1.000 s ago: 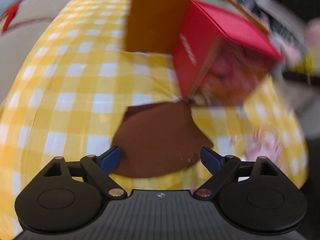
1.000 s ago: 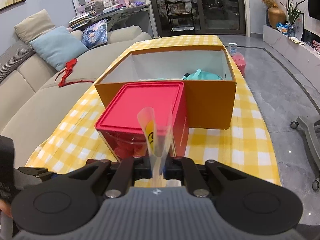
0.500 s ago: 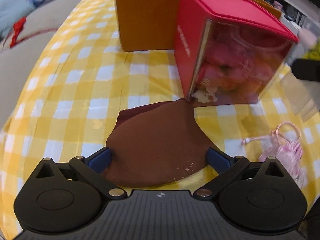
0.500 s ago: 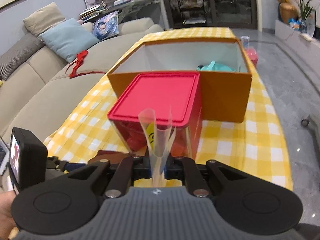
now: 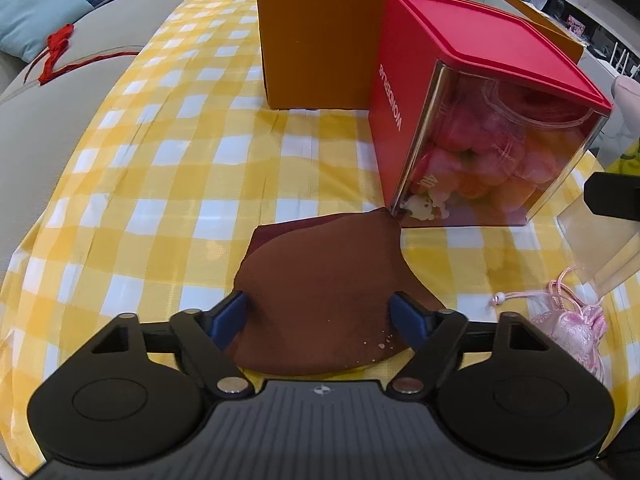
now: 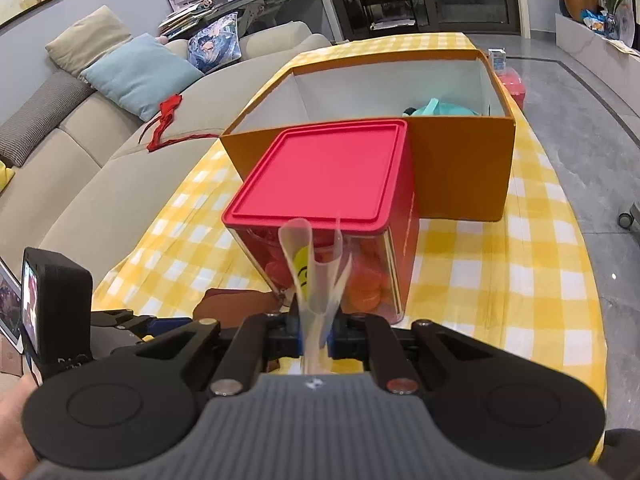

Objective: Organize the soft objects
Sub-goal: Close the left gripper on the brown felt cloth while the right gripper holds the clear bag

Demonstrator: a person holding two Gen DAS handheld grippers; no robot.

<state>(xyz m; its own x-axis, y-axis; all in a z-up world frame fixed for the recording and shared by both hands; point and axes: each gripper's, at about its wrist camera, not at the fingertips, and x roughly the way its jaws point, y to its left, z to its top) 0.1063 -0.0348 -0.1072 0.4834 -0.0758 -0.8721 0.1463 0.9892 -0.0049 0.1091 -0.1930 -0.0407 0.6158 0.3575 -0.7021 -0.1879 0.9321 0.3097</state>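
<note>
A brown soft cloth lies flat on the yellow checked tablecloth. My left gripper is open, its blue fingertips on either side of the cloth's near part. A pink satin drawstring pouch lies to its right. My right gripper is shut on a clear plastic bag with a yellow smiley, held upright above the table. The orange cardboard box stands behind, open, with a teal soft item inside.
A clear container with a red lid full of pink and orange items stands against the orange box. A beige sofa with cushions runs along the left. The table's edge drops to grey floor on the right.
My left gripper has steadied and come lower over the brown cloth, fingertips now closer beside it. The right gripper has moved slightly forward with the plastic bag.
</note>
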